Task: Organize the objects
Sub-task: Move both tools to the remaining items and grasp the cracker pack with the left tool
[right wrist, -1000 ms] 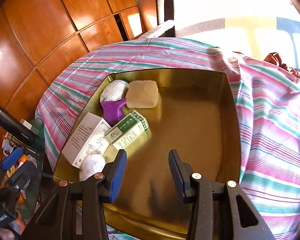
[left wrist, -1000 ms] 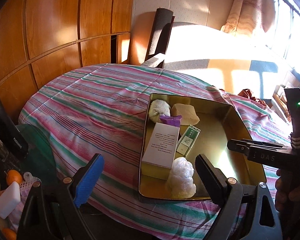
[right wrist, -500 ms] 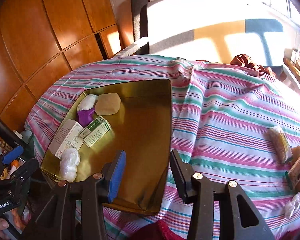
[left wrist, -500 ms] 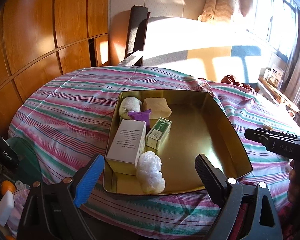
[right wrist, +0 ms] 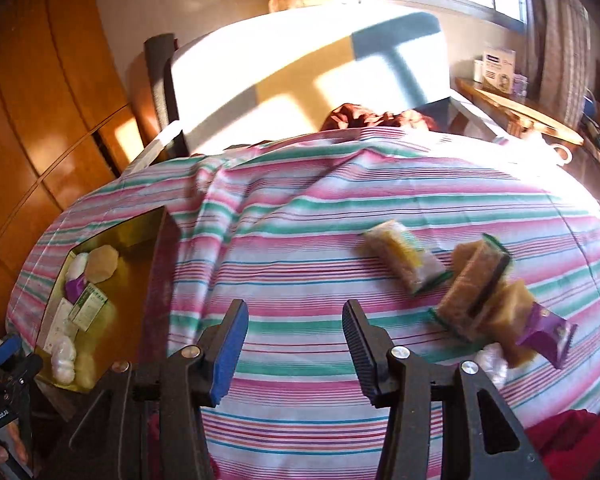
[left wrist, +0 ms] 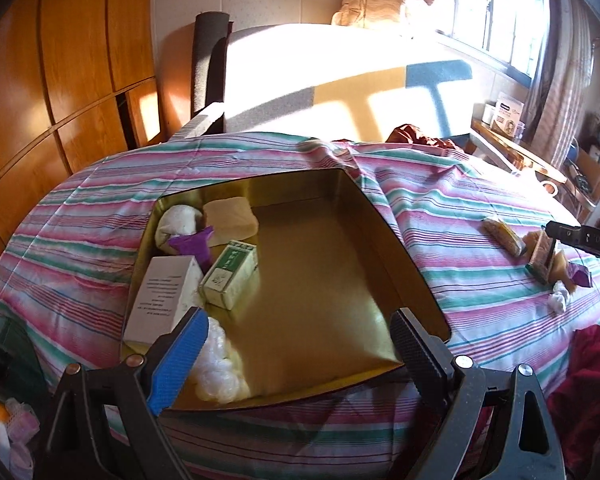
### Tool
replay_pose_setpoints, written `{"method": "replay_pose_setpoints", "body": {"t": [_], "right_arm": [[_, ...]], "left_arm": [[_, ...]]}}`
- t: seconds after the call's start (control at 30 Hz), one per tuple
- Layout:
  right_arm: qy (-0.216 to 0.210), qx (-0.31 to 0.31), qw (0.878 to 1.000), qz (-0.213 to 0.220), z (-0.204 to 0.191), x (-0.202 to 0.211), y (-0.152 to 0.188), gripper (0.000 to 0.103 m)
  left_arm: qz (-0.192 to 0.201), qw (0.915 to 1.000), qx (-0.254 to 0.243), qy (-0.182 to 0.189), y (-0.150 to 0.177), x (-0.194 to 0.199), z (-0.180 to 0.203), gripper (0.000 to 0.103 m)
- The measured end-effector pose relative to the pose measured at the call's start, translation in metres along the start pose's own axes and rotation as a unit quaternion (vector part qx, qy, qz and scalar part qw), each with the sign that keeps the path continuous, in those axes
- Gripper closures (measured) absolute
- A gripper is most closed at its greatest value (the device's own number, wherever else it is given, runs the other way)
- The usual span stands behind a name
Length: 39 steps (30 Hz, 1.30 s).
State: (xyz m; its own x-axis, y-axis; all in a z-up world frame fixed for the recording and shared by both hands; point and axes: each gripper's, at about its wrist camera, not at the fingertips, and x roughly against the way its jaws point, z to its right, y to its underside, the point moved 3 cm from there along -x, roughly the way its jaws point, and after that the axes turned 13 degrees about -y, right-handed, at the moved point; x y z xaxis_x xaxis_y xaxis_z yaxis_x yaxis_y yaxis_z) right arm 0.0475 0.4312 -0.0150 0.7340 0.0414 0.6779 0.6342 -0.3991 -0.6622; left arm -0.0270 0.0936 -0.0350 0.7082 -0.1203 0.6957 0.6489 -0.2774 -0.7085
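Observation:
A gold metal tin (left wrist: pixel 384 232) (right wrist: pixel 156 264) lies on the striped tablecloth, holding a white box (left wrist: pixel 164 296), a green box (left wrist: pixel 230 274), a tan block (left wrist: pixel 230 216), a purple packet (left wrist: pixel 192 242) and white wrapped lumps (left wrist: pixel 220 364). My left gripper (left wrist: pixel 296 356) hovers wide open over the tin's near edge, holding nothing. My right gripper (right wrist: pixel 294 344) is over bare cloth right of the tin, its jaws opening and empty. To its right lie a wrapped yellow snack (right wrist: pixel 404 258), a brown sponge with a dark green face (right wrist: pixel 474 290), a tan piece (right wrist: pixel 514 320) and a purple packet (right wrist: pixel 548 330).
A chair back (left wrist: pixel 208 68) and a sunlit wall stand beyond the table. A dark red cloth (right wrist: pixel 372 116) lies at the far edge. A shelf with boxes (left wrist: pixel 508 112) sits under the window at right. Clutter on a side stand (left wrist: pixel 4 420) is at lower left.
Both grippers have swung to the right. The right one left the tin and now sits over the cloth near the loose items, its jaws a little wider. The left stayed wide open.

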Motion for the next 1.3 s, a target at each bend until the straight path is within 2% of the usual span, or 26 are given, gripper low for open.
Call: {"method": "replay_pose_setpoints", "body": {"t": [0.17, 0.23, 0.33, 0.53, 0.67, 0.73, 0.93, 1.13, 1.3], "right_arm": [[0.068, -0.1, 0.99, 0.065, 0.083, 0.045, -0.006, 0.051], [0.085, -0.139, 0.983, 0.083, 0.112, 0.057, -0.004, 0.045], [0.092, -0.185, 0.973, 0.097, 0.144, 0.066, 0.005, 0.044], [0.029, -0.284, 0.949, 0.136, 0.18, 0.074, 0.025, 0.043], [0.006, -0.313, 0.936, 0.159, 0.188, 0.079, 0.032, 0.042], [-0.002, -0.316, 0.934, 0.166, 0.189, 0.081, 0.034, 0.041], [-0.024, -0.328, 0.927, 0.182, 0.192, 0.083, 0.036, 0.038], [-0.05, -0.341, 0.918, 0.195, 0.198, 0.085, 0.04, 0.038], [-0.068, -0.344, 0.916, 0.197, 0.198, 0.083, 0.04, 0.038]], "left_arm": [[0.006, 0.9983, -0.039, 0.042, -0.009, 0.001, 0.043, 0.012], [0.008, 0.9967, -0.056, 0.058, -0.012, 0.001, 0.062, 0.012], [0.003, 0.9929, -0.083, 0.085, -0.015, -0.001, 0.091, 0.015], [0.003, 0.9819, -0.141, 0.127, -0.019, -0.003, 0.149, 0.017], [-0.005, 0.9712, -0.169, 0.168, -0.025, -0.009, 0.189, 0.022], [-0.013, 0.9661, -0.178, 0.186, -0.028, -0.014, 0.211, 0.023], [-0.026, 0.9469, -0.217, 0.235, -0.034, -0.026, 0.28, 0.036], [-0.017, 0.9285, -0.263, 0.262, -0.042, -0.035, 0.342, 0.034], [-0.013, 0.9196, -0.296, 0.258, -0.045, -0.047, 0.385, 0.029]]}}
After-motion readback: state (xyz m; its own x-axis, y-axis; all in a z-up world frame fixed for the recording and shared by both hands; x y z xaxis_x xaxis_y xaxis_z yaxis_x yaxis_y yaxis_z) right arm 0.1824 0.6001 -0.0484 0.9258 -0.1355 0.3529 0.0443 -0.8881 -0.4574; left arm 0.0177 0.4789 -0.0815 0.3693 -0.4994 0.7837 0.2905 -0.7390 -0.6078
